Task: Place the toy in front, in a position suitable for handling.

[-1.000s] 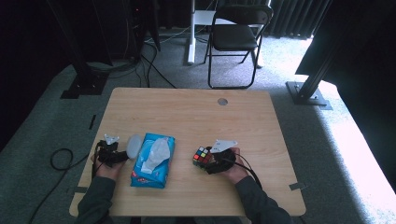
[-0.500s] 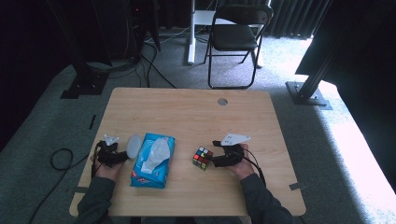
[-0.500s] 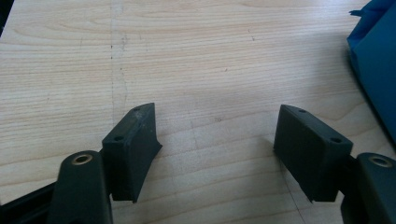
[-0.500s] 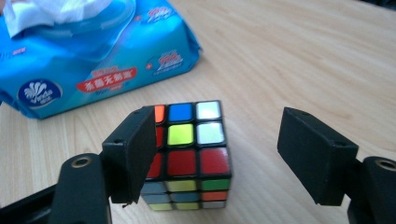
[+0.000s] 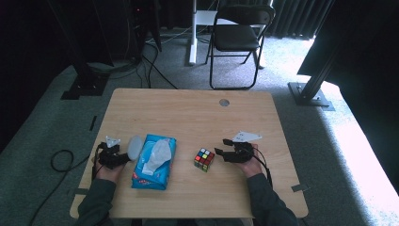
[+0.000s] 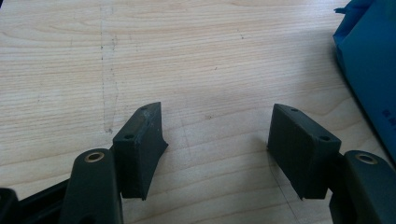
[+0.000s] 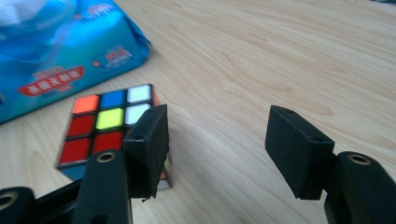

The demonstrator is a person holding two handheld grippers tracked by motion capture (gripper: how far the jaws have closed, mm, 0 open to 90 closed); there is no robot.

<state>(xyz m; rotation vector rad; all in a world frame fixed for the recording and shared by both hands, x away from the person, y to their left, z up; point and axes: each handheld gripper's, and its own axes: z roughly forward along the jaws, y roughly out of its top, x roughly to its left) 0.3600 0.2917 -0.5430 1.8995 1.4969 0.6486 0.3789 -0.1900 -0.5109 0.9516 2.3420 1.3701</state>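
A Rubik's cube (image 5: 204,159) lies on the wooden table (image 5: 188,113) a little right of centre near the front. My right gripper (image 5: 222,147) is just right of it, open, jaws pointing left at the cube. In the right gripper view the cube (image 7: 105,126) sits partly behind the left jaw, outside the gap, and the right gripper (image 7: 218,119) holds nothing. A blue tissue pack (image 5: 154,161) lies left of the cube. My left gripper (image 5: 117,153) rests at the pack's left side. In its own view the left gripper (image 6: 217,116) is open over bare wood.
A grey oval object (image 5: 135,147) lies against the tissue pack's left edge, close to the left gripper. The pack's blue corner (image 6: 369,70) shows at the right of the left gripper view. A folding chair (image 5: 237,37) and cables stand on the floor beyond the table.
My right gripper has drawn back to the right, away from the Rubik's cube, which stays in place. The left gripper has not moved.
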